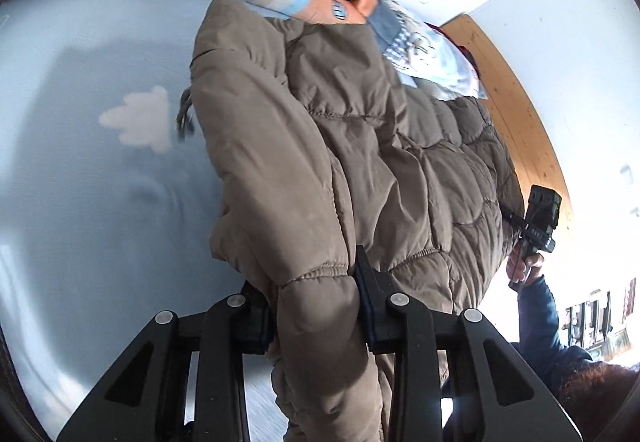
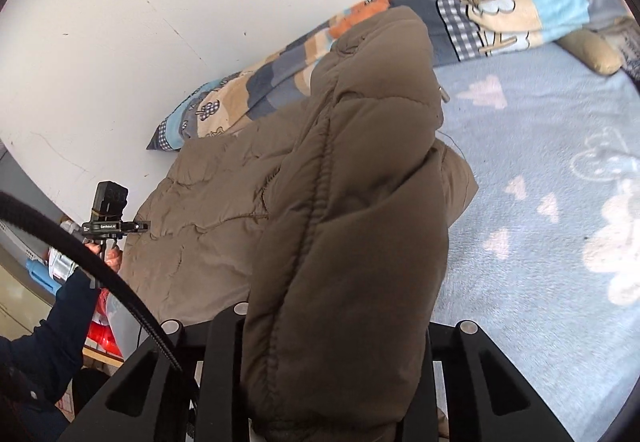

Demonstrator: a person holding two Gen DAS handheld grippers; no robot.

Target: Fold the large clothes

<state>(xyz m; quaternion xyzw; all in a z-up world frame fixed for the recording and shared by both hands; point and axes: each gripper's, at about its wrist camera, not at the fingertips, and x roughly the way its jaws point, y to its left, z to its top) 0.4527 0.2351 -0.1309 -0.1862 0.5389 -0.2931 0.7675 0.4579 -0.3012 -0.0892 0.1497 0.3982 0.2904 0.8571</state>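
A brown quilted puffer jacket [image 1: 360,146] lies partly lifted off a light blue bed sheet [image 1: 100,202]. In the left wrist view my left gripper [image 1: 316,306] is shut on a gathered, elastic-edged part of the jacket, with the black pads pressing on both sides. In the right wrist view my right gripper [image 2: 336,342] is shut on a thick fold of the jacket [image 2: 352,202], which rises over the fingers and hides most of them. Each gripper also shows in the other's view at the jacket's edge: the right gripper [image 1: 536,226] and the left gripper [image 2: 112,226], each held by a hand.
A patchwork quilt [image 2: 500,6] is bunched along the white wall at the far side of the bed. A wooden bed board [image 1: 520,114] runs beside it. A beige soft toy [image 2: 592,52] lies at the sheet's corner. A person's dark blue sleeve [image 2: 60,322] and a black cable [image 2: 120,294] are near.
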